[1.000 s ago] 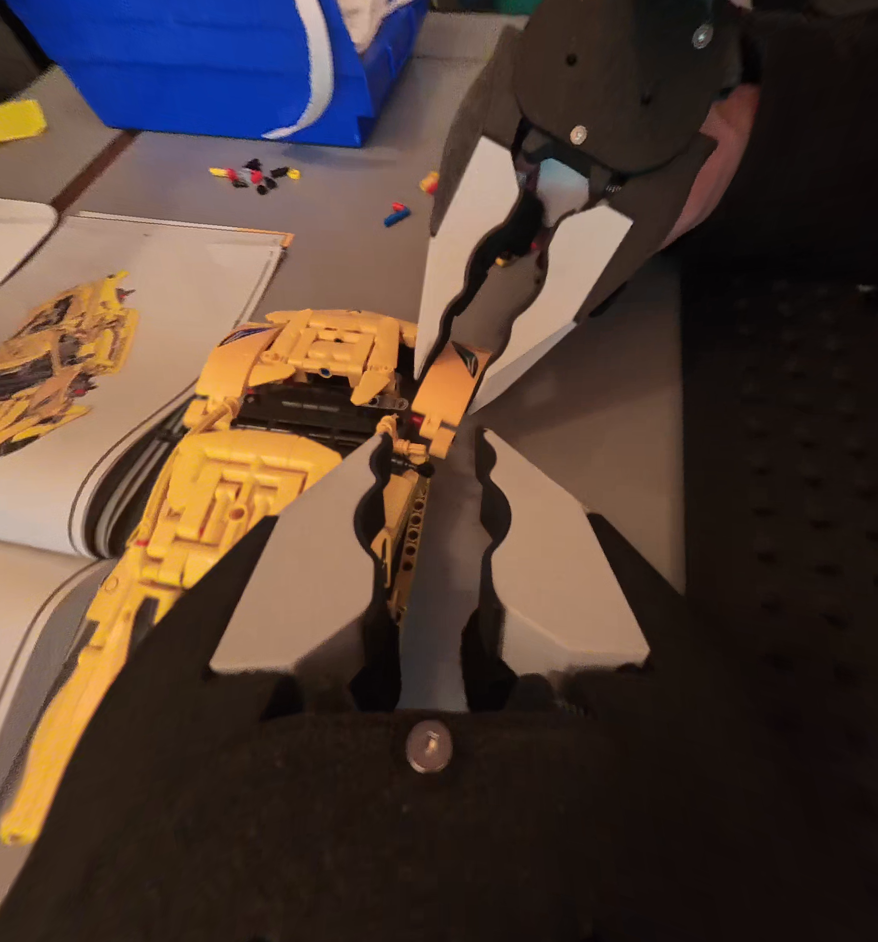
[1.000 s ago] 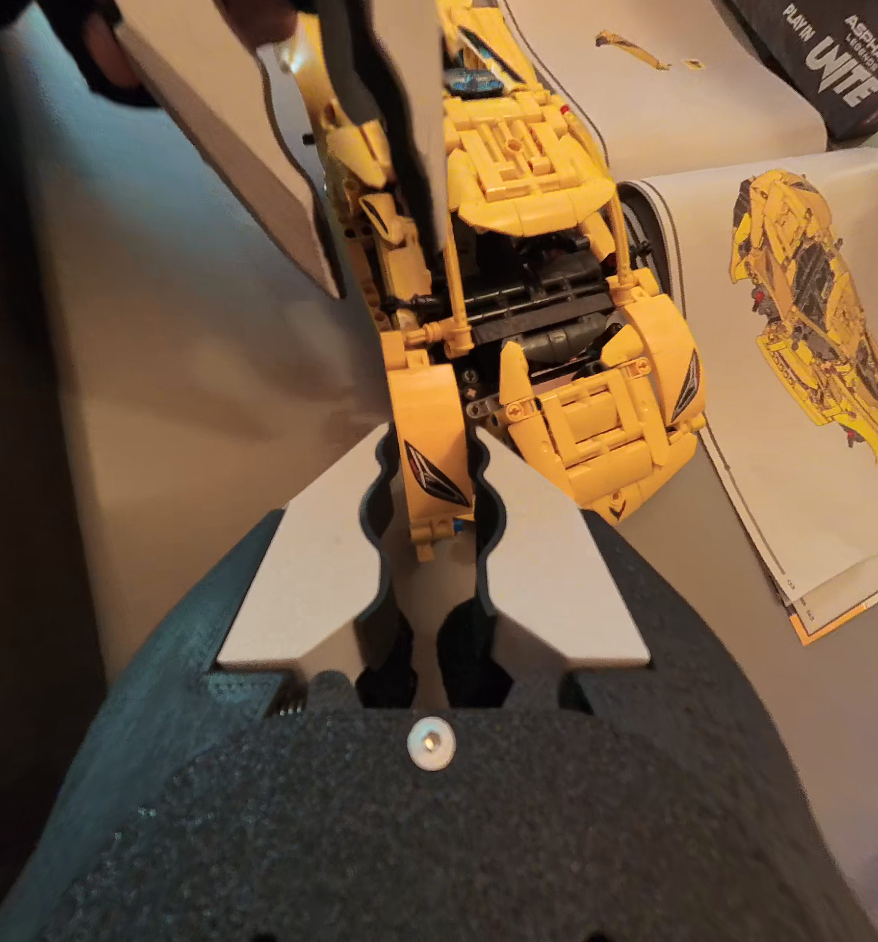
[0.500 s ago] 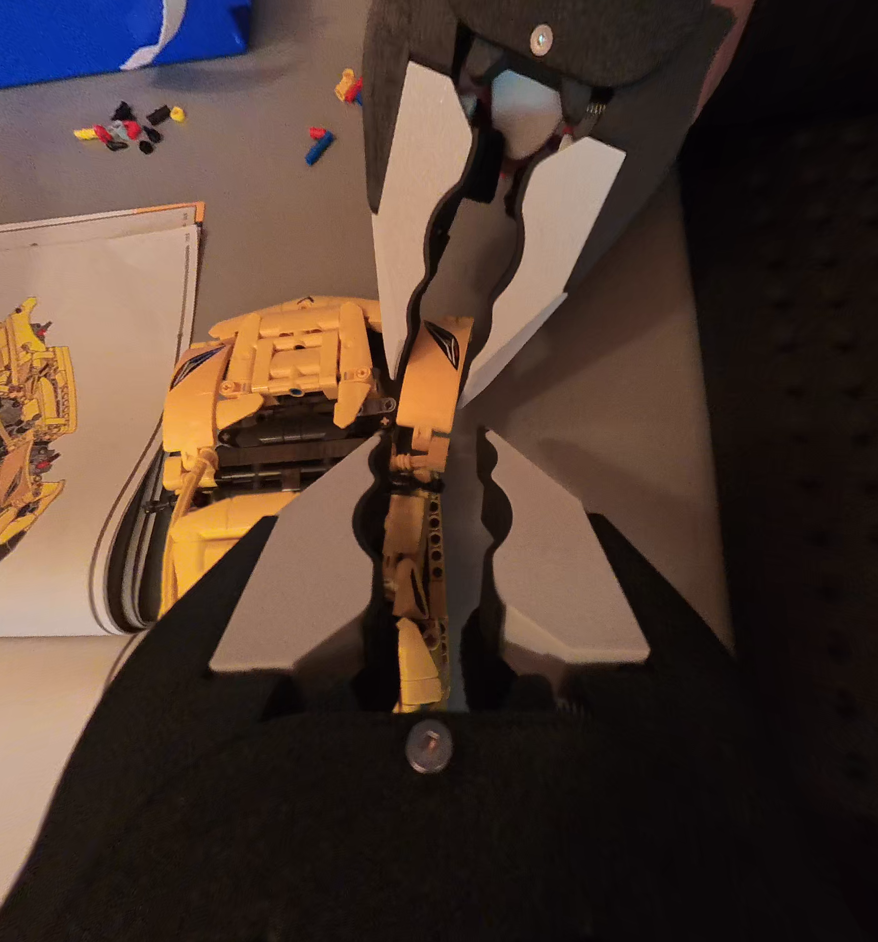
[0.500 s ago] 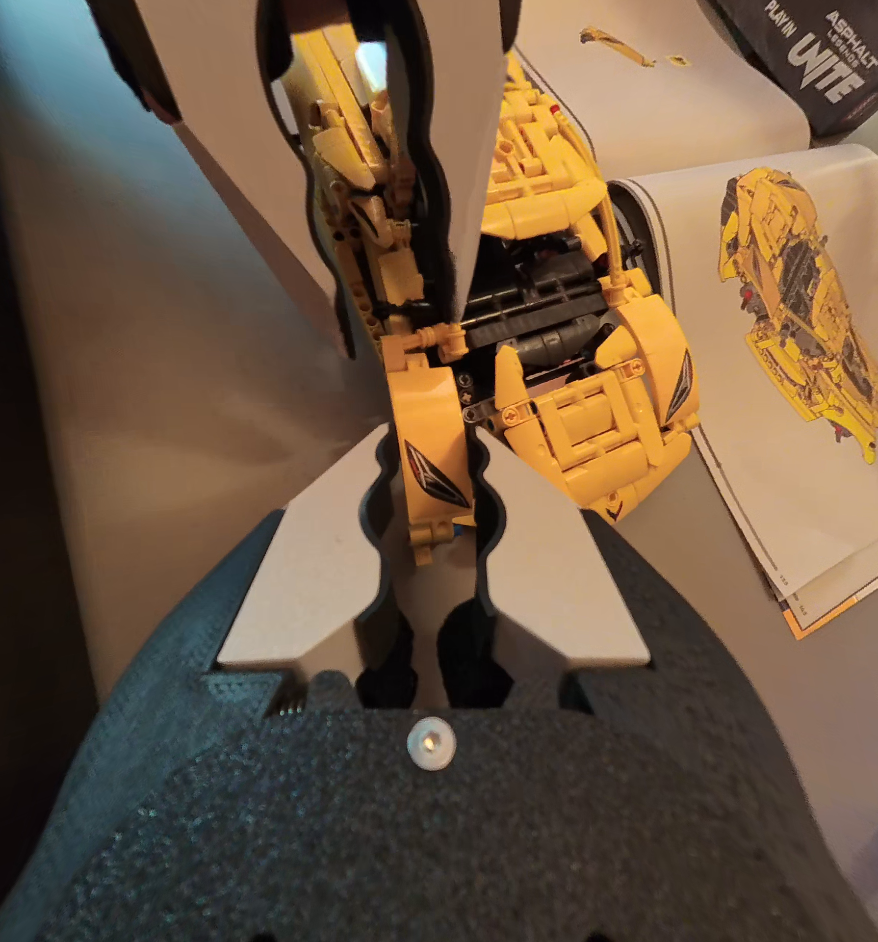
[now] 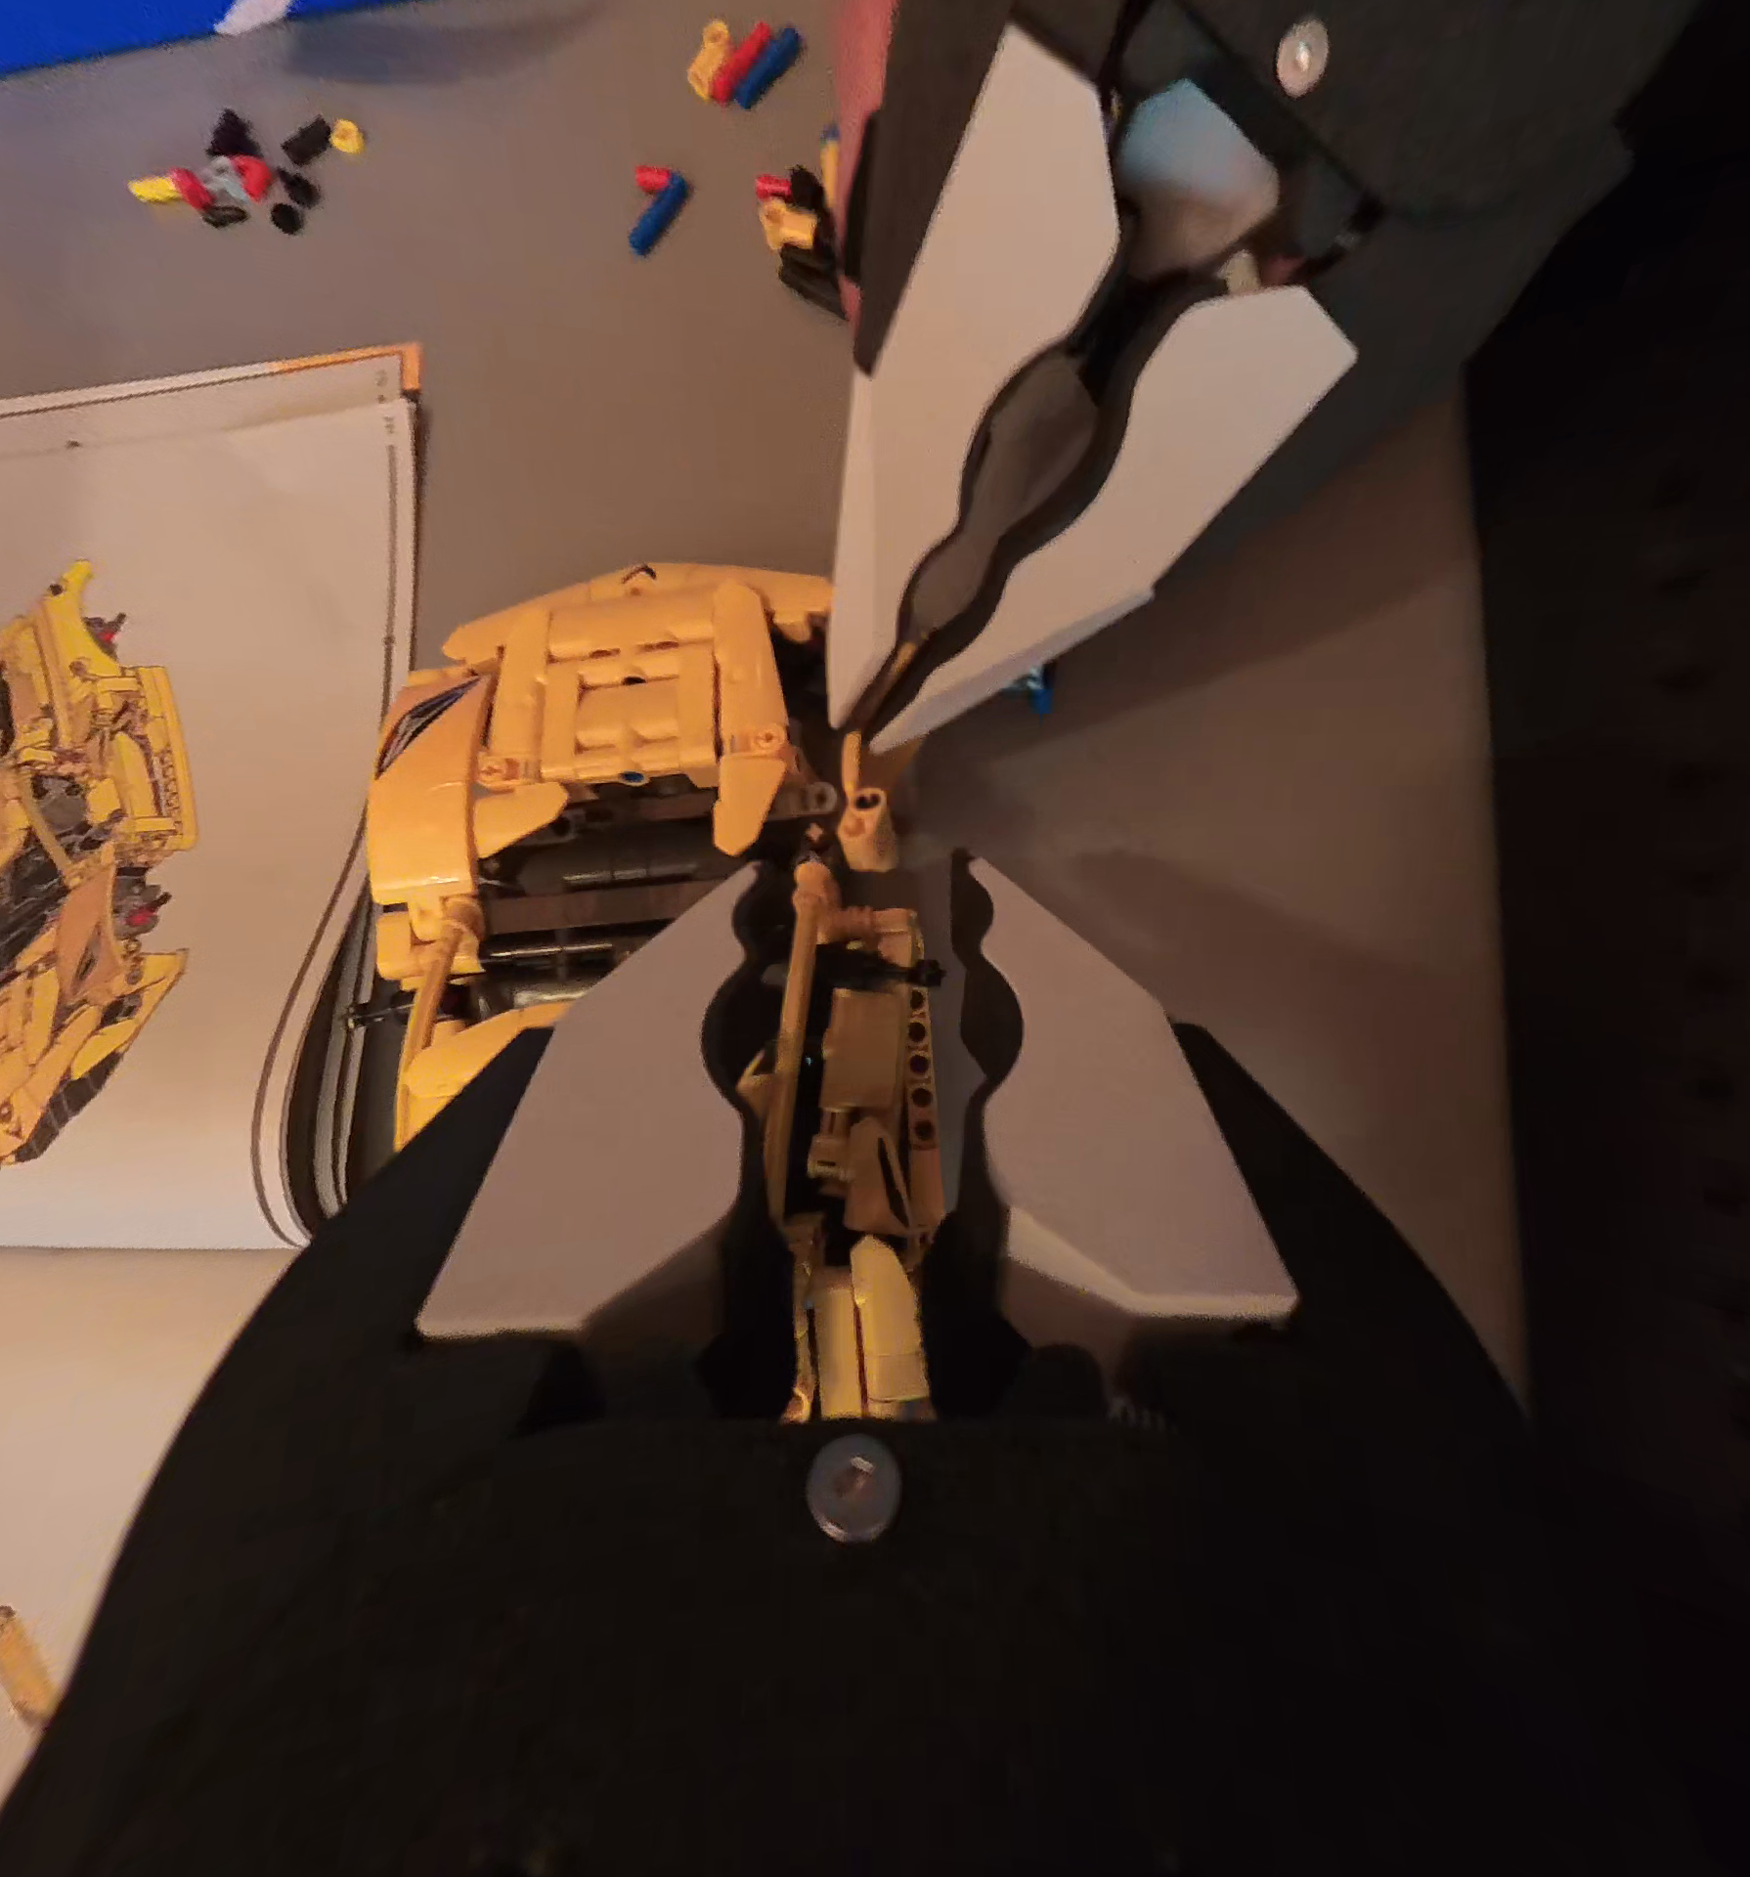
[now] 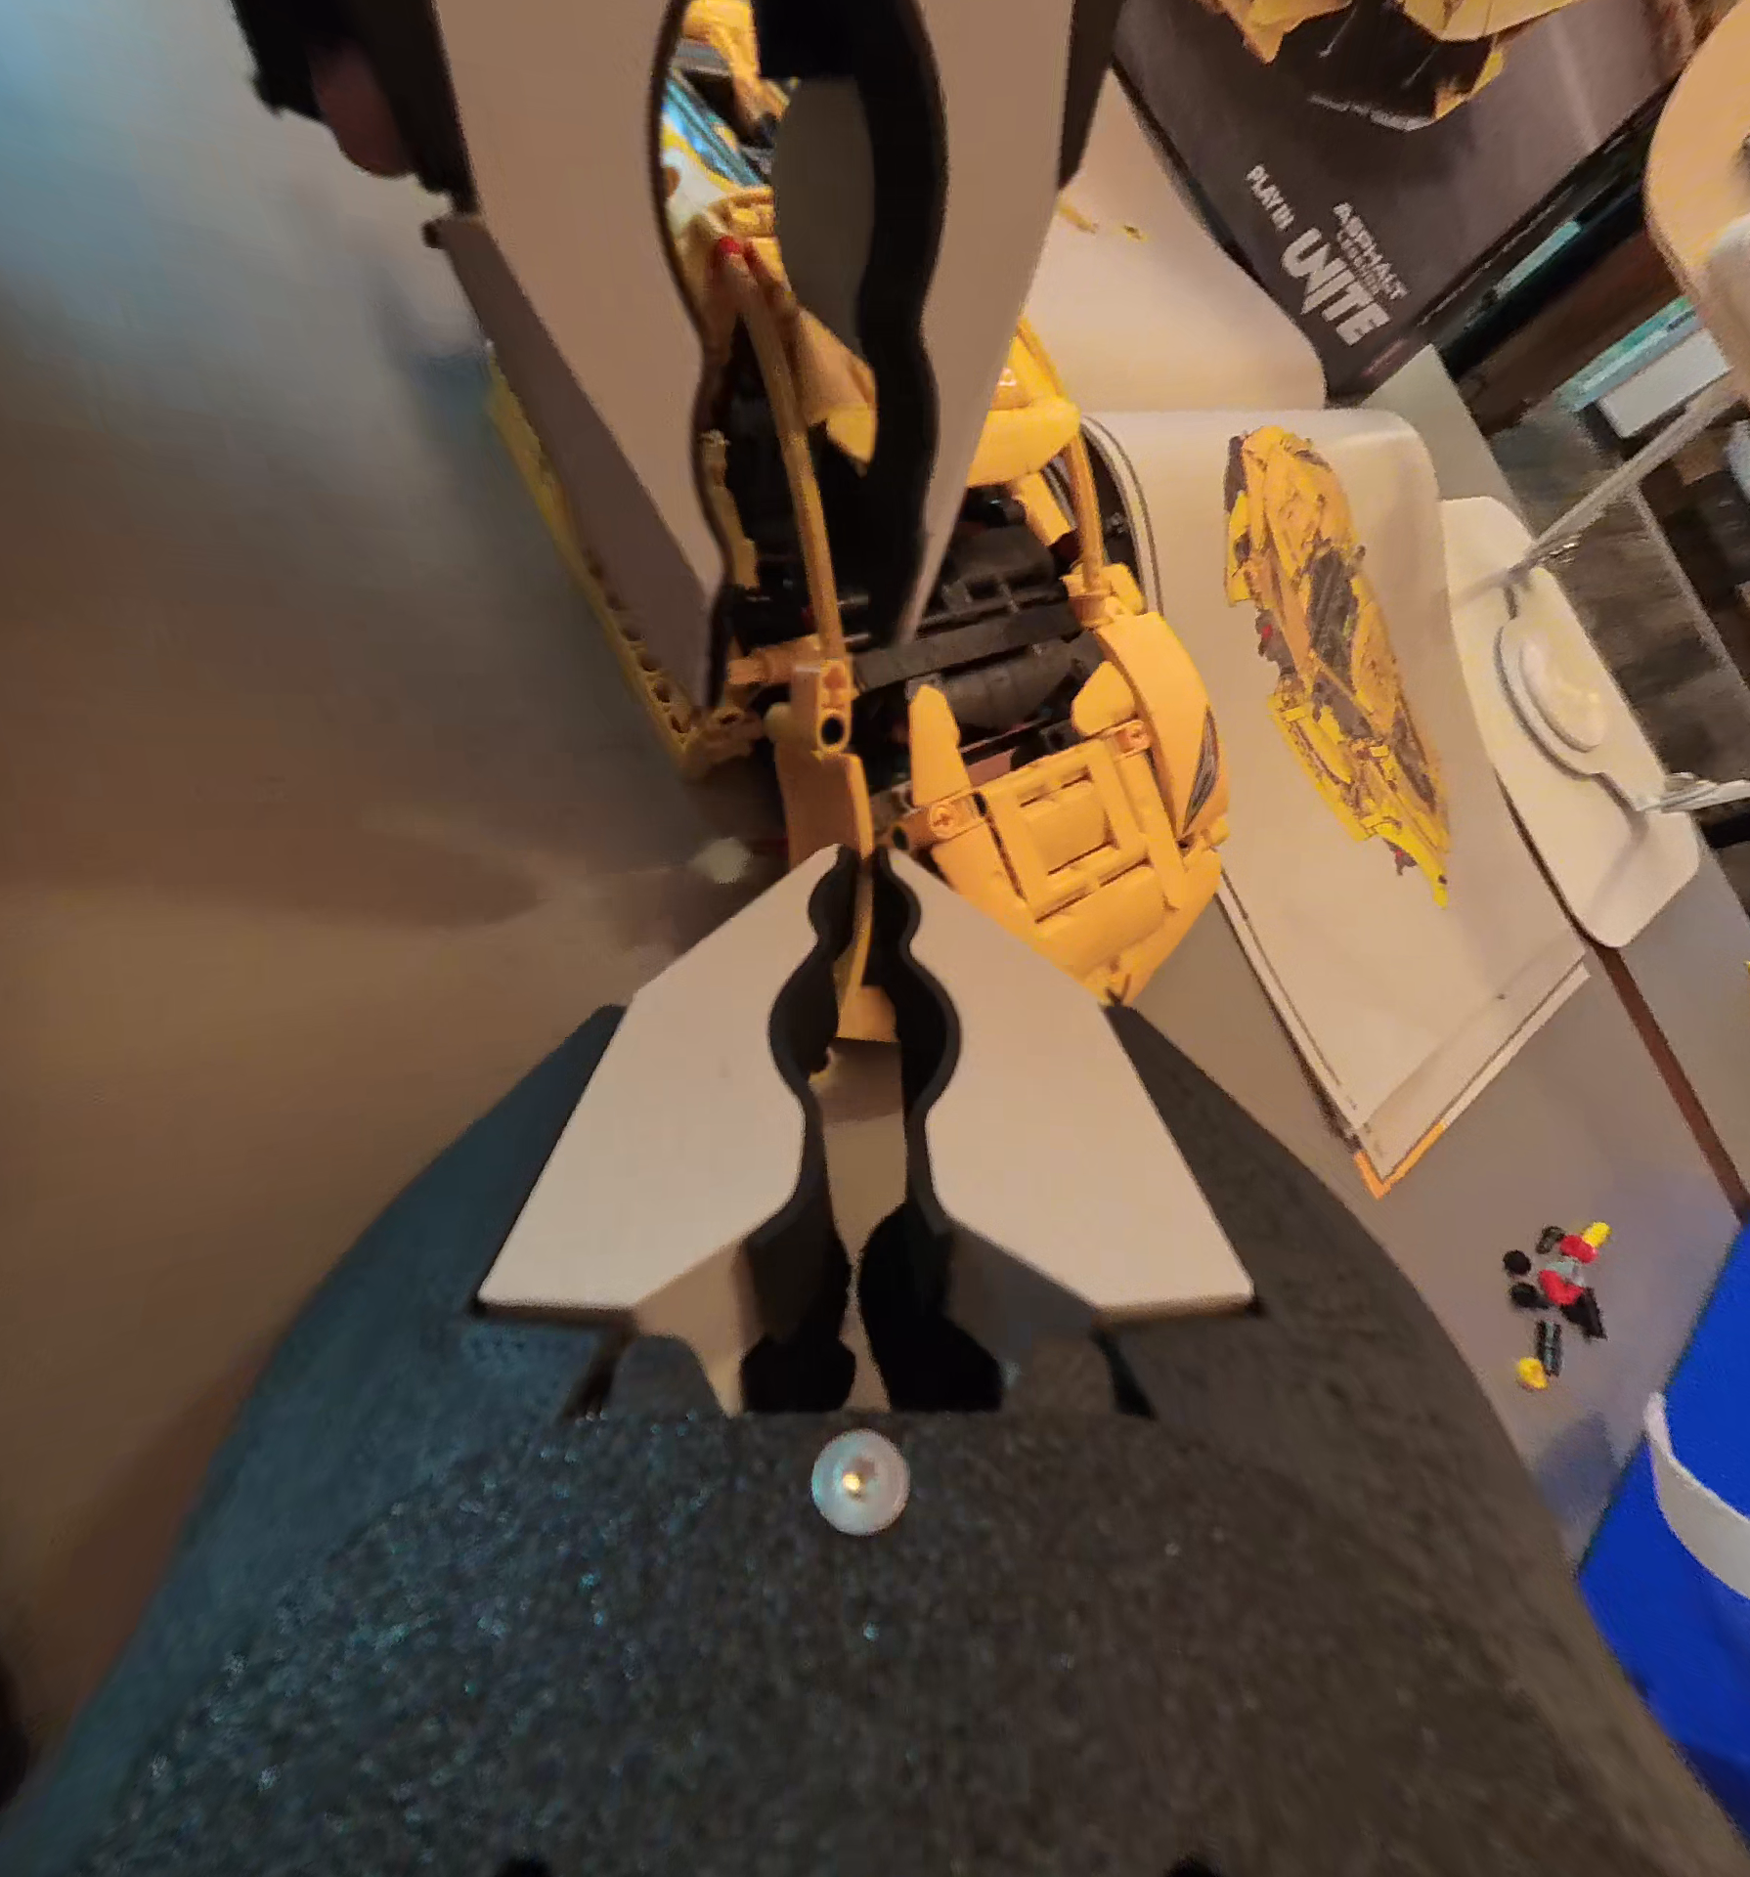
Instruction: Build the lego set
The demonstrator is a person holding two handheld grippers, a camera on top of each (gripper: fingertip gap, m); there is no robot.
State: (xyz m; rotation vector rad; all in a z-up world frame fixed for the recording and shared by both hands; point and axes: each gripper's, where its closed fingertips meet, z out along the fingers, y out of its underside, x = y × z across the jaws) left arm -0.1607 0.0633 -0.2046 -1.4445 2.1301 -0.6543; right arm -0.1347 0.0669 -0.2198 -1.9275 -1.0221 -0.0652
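Left gripper (image 5: 856, 874): my fingers straddle the car's side sill, spread wide; the sill lies between them, but I cannot tell whether the pads press on it.
Right gripper (image 6: 863, 863): my fingers are nearly closed, pinching the thin edge of a yellow panel (image 6: 818, 782) at their very tips.
Car (image 5: 587, 731): just ahead of both finger pairs, its end block to the left of my left tips, the rest running back under my left palm.
Step, as I judge it: seating the panel onto the car's corner while my left hand steadies the body.
Risk 1: the pinch is only at the tips, so a twist could let the panel pivot or slip out.
Risk 2: if my left fingers are not bearing on the sill, a push from the right would shove the whole car sideways into the manual (image 5: 170, 813).
Risk 3: the two sets of tips nearly meet; they could knock each other and hide the joint.
Around: loose pins (image 5: 241, 183) well beyond my left tips; a blue bin (image 6: 1724, 1524) to the right of my right gripper; a dark box (image 6: 1379, 152) far ahead.
In the way: nothing but my own fingers crowding the joint.
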